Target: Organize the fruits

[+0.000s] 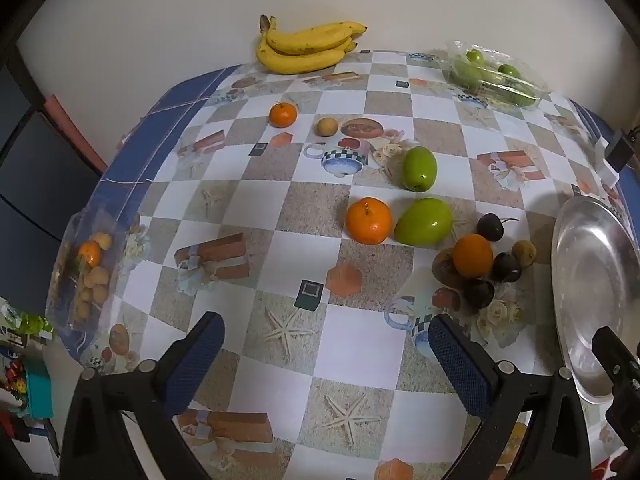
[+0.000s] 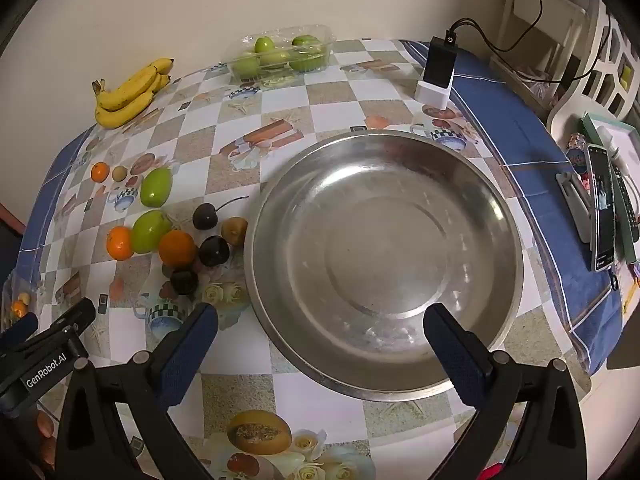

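Right wrist view: steel bowl (image 2: 384, 256) on the counter (image 2: 320, 92) is empty, so nothing sorted yet. Loose fruit left of it: three oranges (image 2: 177, 247), two green fruits (image 2: 150, 231), three dark plums (image 2: 214, 251), two small brown fruits (image 2: 234, 231), one banana bunch (image 2: 128, 94). Left gripper (image 1: 326, 354) and right gripper (image 2: 320, 346) fingers wide, holding nothing.

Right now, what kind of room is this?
Probably a home kitchen or dining corner: a table under a printed tablecloth, loose fruit such as bananas, a metal bowl, and a phone on its stand.
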`<act>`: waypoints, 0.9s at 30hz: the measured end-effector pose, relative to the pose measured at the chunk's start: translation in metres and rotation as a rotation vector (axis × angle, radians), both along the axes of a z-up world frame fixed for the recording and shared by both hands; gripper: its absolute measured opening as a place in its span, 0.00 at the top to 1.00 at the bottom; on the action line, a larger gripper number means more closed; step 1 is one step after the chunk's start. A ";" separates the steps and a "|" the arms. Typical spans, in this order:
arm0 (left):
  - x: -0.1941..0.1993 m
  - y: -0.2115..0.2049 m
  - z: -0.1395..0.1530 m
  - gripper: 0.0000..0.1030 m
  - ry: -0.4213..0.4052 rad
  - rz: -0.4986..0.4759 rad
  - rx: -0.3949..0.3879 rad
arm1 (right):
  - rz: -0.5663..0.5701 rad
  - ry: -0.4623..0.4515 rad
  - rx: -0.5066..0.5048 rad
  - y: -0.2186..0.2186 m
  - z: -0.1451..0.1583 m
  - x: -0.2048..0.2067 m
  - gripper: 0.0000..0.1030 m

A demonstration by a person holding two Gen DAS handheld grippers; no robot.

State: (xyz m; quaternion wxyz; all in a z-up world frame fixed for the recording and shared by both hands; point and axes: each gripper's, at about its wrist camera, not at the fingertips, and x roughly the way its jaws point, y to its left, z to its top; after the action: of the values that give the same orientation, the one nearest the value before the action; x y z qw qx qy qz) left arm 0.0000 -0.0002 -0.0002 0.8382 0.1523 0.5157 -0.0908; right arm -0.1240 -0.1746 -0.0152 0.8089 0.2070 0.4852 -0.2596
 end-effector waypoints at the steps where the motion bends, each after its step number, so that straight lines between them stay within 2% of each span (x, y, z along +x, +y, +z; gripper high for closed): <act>1: 0.000 0.000 0.000 0.00 0.000 0.001 -0.001 | 0.000 0.000 0.000 0.000 0.000 0.000 0.01; 14: -0.001 0.007 -0.010 0.00 0.019 -0.003 -0.005 | 0.006 -0.002 0.000 0.000 0.000 0.001 0.01; 27: -0.002 0.000 -0.004 0.00 0.016 -0.014 0.008 | 0.001 -0.034 -0.016 0.003 0.006 -0.001 0.01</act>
State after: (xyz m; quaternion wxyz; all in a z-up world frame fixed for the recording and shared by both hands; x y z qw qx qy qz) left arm -0.0022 -0.0003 -0.0040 0.8328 0.1587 0.5216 -0.0960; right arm -0.1249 -0.1718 -0.0094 0.8189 0.2048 0.4693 -0.2593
